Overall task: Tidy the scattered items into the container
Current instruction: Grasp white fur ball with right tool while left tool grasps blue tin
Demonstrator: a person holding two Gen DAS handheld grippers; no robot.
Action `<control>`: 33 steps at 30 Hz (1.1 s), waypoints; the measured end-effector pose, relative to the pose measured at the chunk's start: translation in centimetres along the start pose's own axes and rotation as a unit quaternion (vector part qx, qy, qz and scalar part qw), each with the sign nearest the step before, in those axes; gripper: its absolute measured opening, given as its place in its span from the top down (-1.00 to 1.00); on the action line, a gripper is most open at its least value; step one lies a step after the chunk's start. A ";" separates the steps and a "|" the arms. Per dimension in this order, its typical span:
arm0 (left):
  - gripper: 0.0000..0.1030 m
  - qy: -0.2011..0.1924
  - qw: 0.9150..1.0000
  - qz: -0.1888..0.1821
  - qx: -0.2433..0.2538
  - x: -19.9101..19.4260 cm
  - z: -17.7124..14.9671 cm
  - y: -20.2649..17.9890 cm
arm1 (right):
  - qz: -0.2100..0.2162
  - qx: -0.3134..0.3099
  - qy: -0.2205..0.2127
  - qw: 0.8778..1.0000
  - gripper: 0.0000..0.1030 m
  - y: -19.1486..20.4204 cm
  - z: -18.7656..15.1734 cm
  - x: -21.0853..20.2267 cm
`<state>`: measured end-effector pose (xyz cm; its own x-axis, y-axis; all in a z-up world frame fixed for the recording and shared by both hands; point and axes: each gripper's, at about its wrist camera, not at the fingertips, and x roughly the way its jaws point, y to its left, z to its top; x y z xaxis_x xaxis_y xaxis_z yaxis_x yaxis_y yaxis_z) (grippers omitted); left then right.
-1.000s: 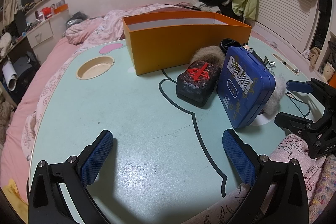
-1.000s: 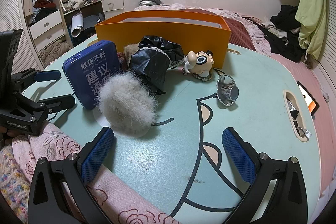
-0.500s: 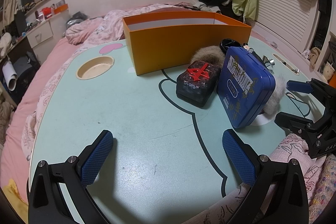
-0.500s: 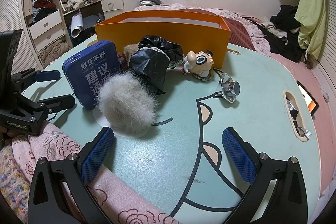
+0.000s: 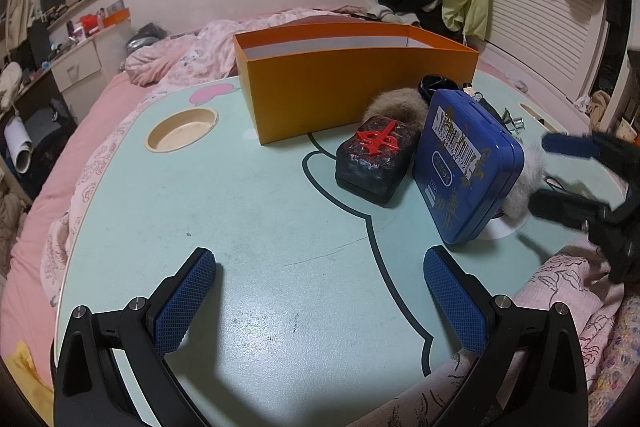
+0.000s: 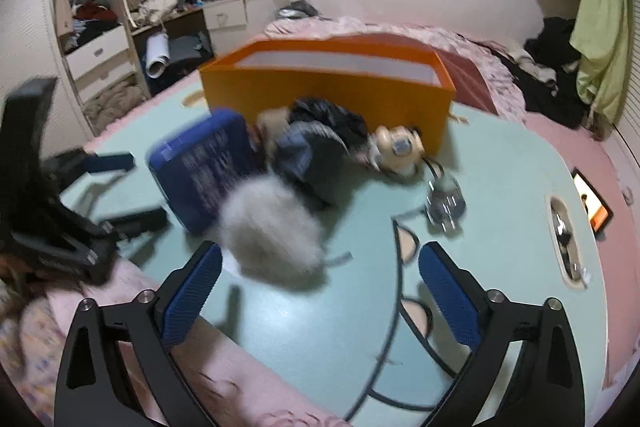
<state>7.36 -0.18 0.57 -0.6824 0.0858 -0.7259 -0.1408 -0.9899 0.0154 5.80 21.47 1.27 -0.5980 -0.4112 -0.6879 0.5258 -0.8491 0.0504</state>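
Note:
An orange box [image 5: 360, 99] stands open at the back of the mint table [image 5: 240, 211]; it also shows in the right wrist view [image 6: 328, 95]. In front of it lie a black block with a red character [image 5: 376, 159], a blue tin [image 5: 468, 167] leaning upright, a grey fur ball [image 6: 272, 231], a black pouch [image 6: 320, 143], a cartoon figure [image 6: 400, 147] and a small metal piece [image 6: 444, 203]. My left gripper [image 5: 320, 299] is open and empty near the front edge. My right gripper [image 6: 320, 291] is open and empty, just before the fur ball.
A round cup hole [image 5: 182, 129] sits at the table's left. A slot [image 6: 564, 239] with small bits is at the right edge, next to a lit phone [image 6: 594, 203]. Pink bedding [image 5: 160, 59] surrounds the table.
The right gripper has lifted and moved forward toward the fur ball; its view is now blurred. The metal piece has tipped and shifted. The left gripper has stayed still.

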 end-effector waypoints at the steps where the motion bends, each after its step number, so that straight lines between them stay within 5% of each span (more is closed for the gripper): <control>1: -1.00 0.000 1.000 0.000 0.000 0.0 0.0 0.0 | 0.003 -0.006 -0.004 1.000 -0.79 0.4 0.6 -0.1; 5: -1.00 0.000 1.000 0.000 0.000 0.0 0.0 0.0 | 0.014 -0.015 0.018 1.000 -0.36 1.2 1.6 1.3; 7: -1.00 0.000 1.000 0.000 0.000 0.0 0.0 0.0 | 0.022 -0.017 0.041 0.999 0.22 1.3 1.4 2.2; 20: -1.00 -0.022 1.000 -0.007 -0.003 -1.5 0.4 0.1 | 0.028 0.038 -0.050 0.998 0.23 -0.1 -0.8 -2.4; 28: -0.85 -0.073 0.995 -0.060 0.041 -5.0 2.9 -3.0 | 0.019 0.097 -0.051 0.994 0.22 -2.9 -0.9 -2.1; 33: -0.67 -0.060 0.994 -0.072 0.063 -4.2 4.5 -5.0 | 0.024 0.108 -0.048 0.993 0.22 -3.4 -1.0 -1.8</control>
<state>7.69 4.92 6.63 -0.7280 0.2453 -0.6402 -0.3262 -0.9453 0.0087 5.68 25.45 1.66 -0.6357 -0.4733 -0.6098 0.4195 -0.8750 0.2418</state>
